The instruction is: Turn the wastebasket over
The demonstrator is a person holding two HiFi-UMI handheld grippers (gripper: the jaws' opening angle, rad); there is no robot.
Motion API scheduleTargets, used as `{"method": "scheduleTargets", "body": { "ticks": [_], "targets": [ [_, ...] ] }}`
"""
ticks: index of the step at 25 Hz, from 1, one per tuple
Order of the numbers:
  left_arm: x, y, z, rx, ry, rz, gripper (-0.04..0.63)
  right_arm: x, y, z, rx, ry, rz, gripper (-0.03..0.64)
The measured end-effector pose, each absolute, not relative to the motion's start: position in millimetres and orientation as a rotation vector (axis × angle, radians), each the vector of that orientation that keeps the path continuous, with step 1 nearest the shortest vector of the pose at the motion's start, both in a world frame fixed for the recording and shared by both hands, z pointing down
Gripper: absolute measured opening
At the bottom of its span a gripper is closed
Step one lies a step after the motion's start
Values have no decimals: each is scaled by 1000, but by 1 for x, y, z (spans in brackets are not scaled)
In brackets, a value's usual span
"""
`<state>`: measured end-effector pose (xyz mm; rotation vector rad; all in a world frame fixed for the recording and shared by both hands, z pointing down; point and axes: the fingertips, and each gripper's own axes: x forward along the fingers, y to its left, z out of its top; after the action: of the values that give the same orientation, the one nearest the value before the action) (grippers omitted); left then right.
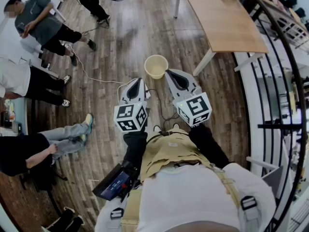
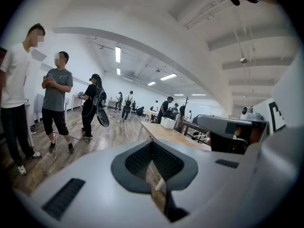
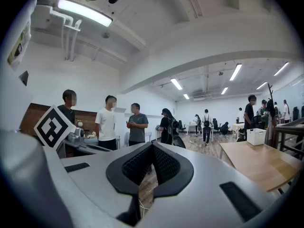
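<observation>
A pale yellow wastebasket (image 1: 156, 65) stands on the wood floor with its mouth facing up, just ahead of both grippers. My left gripper (image 1: 137, 80) is held in the air a little short of it and to its left, shut with nothing between the jaws. On the other side, my right gripper (image 1: 170, 73) hovers beside the basket's right rim, also shut and empty. Neither touches the basket. Both gripper views look level across the room: the left gripper (image 2: 153, 144) and the right gripper (image 3: 152, 145) show their pads meeting at the tip, and the basket is out of sight in both.
A wooden table (image 1: 227, 18) stands ahead to the right, its leg close to the basket. Several people (image 1: 43, 25) stand or sit at the left. A white cable (image 1: 94, 78) trails over the floor towards the left gripper. A black railing (image 1: 285, 81) curves along the right.
</observation>
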<state>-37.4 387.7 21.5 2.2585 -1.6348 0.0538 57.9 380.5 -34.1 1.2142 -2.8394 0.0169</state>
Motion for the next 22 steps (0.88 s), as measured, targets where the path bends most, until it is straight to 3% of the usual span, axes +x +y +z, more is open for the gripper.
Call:
{"method": "scheduleTargets", "body": {
  "ticks": [22],
  "targets": [
    [-56,357,42,2240,-1581,45,2,38,352,-13,1224,-2788,52,21]
  ]
}}
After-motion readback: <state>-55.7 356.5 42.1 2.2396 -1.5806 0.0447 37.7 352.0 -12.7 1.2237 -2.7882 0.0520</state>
